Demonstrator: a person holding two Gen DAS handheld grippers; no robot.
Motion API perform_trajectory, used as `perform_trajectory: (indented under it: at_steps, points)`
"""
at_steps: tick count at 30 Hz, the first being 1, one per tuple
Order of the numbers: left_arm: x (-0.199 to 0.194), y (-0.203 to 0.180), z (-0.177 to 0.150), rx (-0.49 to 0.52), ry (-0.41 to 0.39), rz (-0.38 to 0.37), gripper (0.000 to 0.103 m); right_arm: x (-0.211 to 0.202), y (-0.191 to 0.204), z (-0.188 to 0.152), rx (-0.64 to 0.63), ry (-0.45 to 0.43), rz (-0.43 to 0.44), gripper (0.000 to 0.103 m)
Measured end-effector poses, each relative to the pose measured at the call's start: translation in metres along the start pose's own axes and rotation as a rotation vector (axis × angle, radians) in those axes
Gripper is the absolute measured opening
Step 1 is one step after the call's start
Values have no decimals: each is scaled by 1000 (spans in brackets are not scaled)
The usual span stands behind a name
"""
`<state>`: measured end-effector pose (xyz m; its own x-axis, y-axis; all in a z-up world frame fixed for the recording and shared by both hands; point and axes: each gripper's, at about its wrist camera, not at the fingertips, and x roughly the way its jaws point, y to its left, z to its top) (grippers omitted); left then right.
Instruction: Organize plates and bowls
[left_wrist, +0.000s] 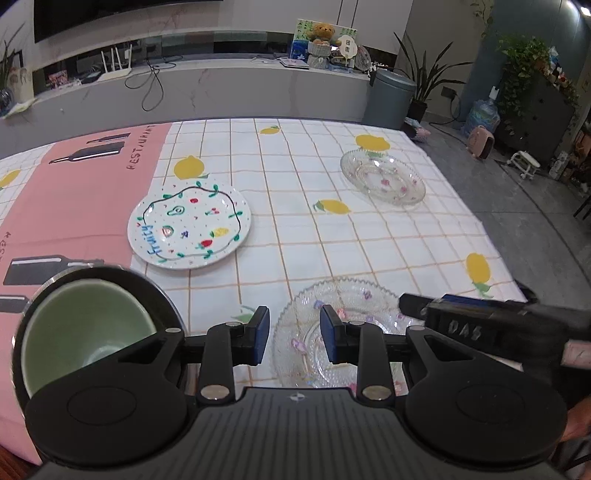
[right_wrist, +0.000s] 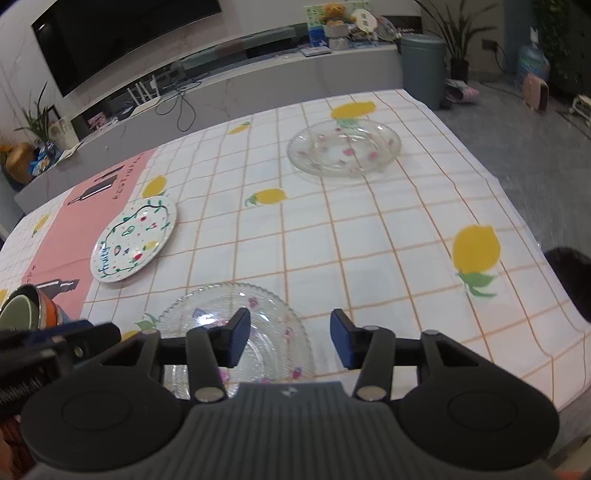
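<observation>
On the lemon-print tablecloth (right_wrist: 369, 229): three plates lie well apart, none stacked.
Bowls: a nest of bowls (left_wrist: 85, 332) with a green one innermost stands at the near left, over the pink runner (left_wrist: 74, 206); this part looks done.
Near glass plate (right_wrist: 266, 317): lies flat just under both tools, gripped by neither.
Far glass plate (right_wrist: 343, 147): alone near the far right edge.
Painted plate (left_wrist: 188, 225): white with fruit drawings, between the bowls and the far plate, untouched.
Left to do: by my reckoning, gathering the three plates into one pile.
Left gripper (left_wrist: 294, 334): tilted down over the near plate, blue pads apart, nothing between them.
Right gripper (right_wrist: 290, 339): tilted down likewise, just right of the same plate, pads wider apart, empty.
Placement: right tool's tip crosses into the left camera's lower right; they sit close together.
</observation>
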<state>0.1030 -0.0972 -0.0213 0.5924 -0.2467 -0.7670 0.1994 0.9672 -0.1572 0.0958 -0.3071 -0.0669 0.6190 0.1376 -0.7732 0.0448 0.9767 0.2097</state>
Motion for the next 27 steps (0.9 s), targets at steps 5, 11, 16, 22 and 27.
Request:
perform_trajectory:
  at_steps: [5,11,16,22,27]
  points:
    - [-12,25,25,-19,6,-38,35,4,16,10,-44,-12,-5,53]
    - [-19,69,59,-31,8,-54,35,14,30,27,-5,-13,63,52]
    - [-18,109,79,-82,-17,-70,35,23,39,41,83,11,153,52]
    - [0,157,93,-163,-26,-110,35,53,52,56,159,73,216,38]
    - [30,181,96,-165,-2,-125,26,83,64,72,177,78,220,31]
